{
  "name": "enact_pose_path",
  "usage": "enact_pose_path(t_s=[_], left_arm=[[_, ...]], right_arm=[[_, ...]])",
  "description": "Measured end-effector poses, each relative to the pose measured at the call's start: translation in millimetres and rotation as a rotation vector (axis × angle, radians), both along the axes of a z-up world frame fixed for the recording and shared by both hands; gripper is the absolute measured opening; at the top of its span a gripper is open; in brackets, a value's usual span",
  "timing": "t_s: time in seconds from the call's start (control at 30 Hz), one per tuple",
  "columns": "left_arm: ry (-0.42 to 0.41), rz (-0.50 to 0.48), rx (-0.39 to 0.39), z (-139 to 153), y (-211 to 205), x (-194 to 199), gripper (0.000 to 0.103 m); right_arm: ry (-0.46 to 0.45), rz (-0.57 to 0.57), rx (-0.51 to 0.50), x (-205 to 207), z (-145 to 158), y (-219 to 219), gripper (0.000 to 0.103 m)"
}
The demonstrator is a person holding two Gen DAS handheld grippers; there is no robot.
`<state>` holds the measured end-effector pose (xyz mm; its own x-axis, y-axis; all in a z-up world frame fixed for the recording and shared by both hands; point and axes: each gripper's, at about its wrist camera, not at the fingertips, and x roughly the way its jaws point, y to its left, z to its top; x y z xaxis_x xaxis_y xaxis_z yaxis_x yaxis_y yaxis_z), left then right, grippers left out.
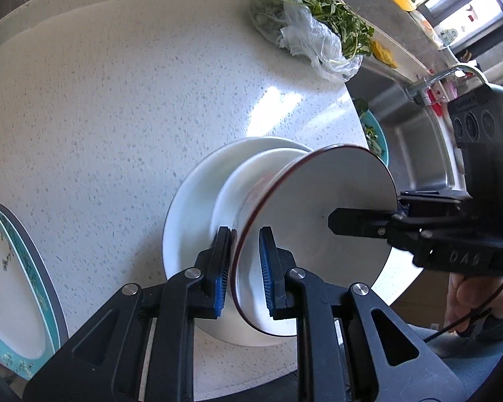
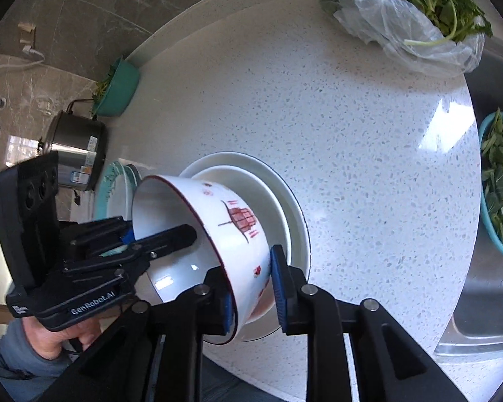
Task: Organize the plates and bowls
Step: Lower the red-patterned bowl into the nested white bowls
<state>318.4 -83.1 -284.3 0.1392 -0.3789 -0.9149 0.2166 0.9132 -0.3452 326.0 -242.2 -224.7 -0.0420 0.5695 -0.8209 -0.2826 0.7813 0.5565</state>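
Tilted over the plain white bowl (image 2: 278, 207) nested in a white plate (image 2: 298, 234) at the speckled tabletop's (image 1: 117, 117) six o'clock, the red-rimmed white porcelain bowl (image 2: 218, 234) sits between both narrowed pairs of jaws, the left hand-held gripper (image 1: 244, 268) and right hand-held gripper (image 2: 251, 288) each straddling its rim, so a loose pinch could drop it and chip the stack.

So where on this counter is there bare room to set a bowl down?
Free: the speckled white countertop between the stacked white plate and bowl, the plastic bag of greens and the teal basket. Crowded: around the stack and the teal-rimmed plates.
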Motion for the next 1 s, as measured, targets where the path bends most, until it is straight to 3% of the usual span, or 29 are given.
enact_pose_path(t_s=[0.23,0.47,0.87,1.0], left_arm=[[-0.032,-0.011,0.011,0.2,-0.7,0.2,0.015],[-0.029,0.002,-0.003,-1.0,2.9,2.2,0.015],[-0.035,0.015,0.003,-1.2,1.5,3.0,0.015],[-0.040,0.011,-0.001,0.8,-0.5,2.6,0.016]], right_arm=[[-0.019,0.015,-0.023,-0.4,0.6,5.4,0.023],[-0.030,0.008,-0.025,-1.2,6.7,-3.2,0.031],[-0.036,-0.027,-0.045,-3.6,16.3,-8.4,0.030],[-0.087,-0.009,-0.109,-6.6,20.8,-6.5,0.030]])
